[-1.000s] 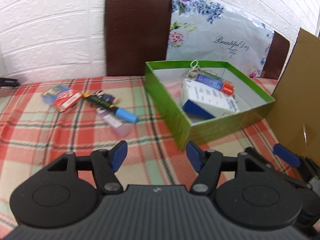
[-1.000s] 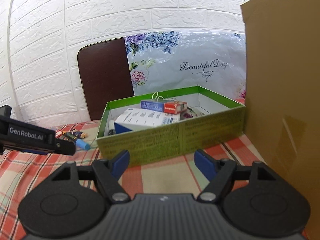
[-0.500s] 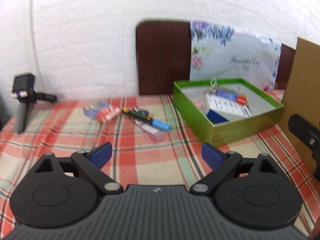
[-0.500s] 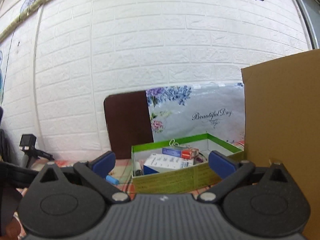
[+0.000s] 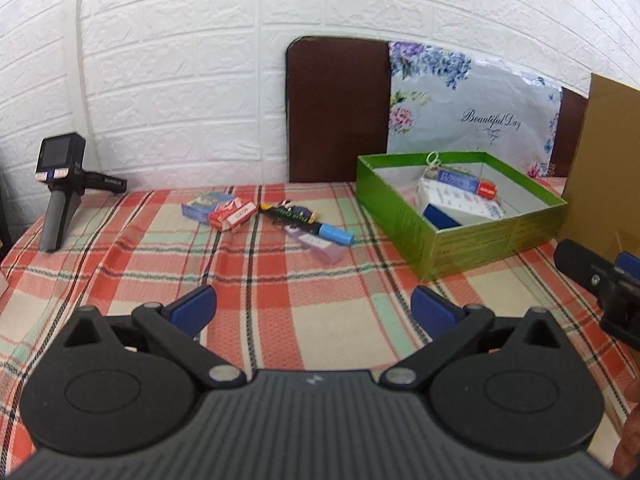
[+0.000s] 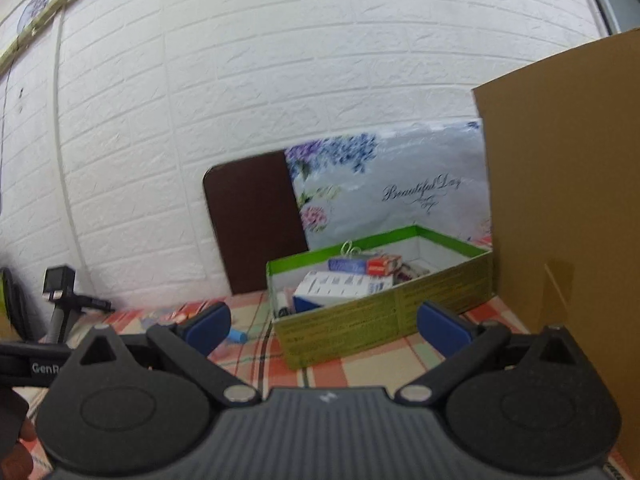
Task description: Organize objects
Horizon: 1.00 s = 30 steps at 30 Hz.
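Grippers: my left gripper point(image 5: 313, 305) has its jaws still opening, nearly at full spread, with nothing between them; my right gripper point(image 6: 323, 325) stands wide open and empty.
Task things: loose items lie on the checked worktop point(image 5: 120, 272), left of the green box point(image 5: 472, 240). They are a blue pack point(image 5: 200, 205), a red pack point(image 5: 233, 216), a marker point(image 5: 308, 222) with a blue cap, and a pale eraser-like block point(image 5: 320, 245) touching the marker.
Box contents: a white-and-blue carton point(image 5: 456, 205) and a blue-and-red tube box point(image 5: 466, 184) already lie inside.
Step in hand: I judge that I am between picks, about to choose the next loose item.
Method: I would take the marker with the left gripper, since it is nearest the box. I would close across its barrel rather than along it, and clear the block first so it is not dragged.
Risk: the near box wall may catch a low carry.
Writing: "Beautiful Day" on the flowered sheet point(image 5: 480, 112); "GenR…" on the left gripper's body in the right wrist view.
Unread: print on packs, marker and box is too small.
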Each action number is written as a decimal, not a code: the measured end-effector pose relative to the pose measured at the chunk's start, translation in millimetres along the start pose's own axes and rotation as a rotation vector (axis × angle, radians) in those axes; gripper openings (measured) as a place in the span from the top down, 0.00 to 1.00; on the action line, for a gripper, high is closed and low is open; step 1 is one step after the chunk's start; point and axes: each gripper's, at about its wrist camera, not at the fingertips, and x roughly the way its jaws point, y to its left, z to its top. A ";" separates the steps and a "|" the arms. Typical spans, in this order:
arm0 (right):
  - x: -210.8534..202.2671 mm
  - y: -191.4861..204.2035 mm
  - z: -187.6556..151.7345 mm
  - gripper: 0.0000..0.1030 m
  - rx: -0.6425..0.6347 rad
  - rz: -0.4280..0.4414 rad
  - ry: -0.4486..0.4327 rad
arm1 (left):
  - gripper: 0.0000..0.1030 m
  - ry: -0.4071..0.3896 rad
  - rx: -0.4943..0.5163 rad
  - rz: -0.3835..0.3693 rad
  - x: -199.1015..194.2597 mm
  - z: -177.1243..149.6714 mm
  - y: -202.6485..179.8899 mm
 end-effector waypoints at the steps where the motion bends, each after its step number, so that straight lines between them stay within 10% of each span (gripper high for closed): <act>1: 1.3 3.2 -2.1 0.00 -0.015 0.009 0.010 | 0.00 0.008 -0.011 0.004 1.4 -1.9 4.8; 12: 25.6 68.7 -14.4 0.09 -0.252 0.198 0.143 | 0.00 0.098 -0.132 0.115 36.2 -24.9 85.0; 19: 83.1 123.2 -9.1 0.80 -0.432 0.305 0.212 | 0.00 0.053 -0.190 0.203 55.8 -45.2 134.2; 24: 155.7 166.7 0.1 0.83 -0.636 0.229 0.210 | 0.00 0.003 -0.162 0.201 60.5 -63.4 131.0; 30: 234.8 172.2 -20.5 0.81 -0.728 0.166 0.423 | 0.00 -0.014 -0.208 0.169 62.9 -64.5 139.6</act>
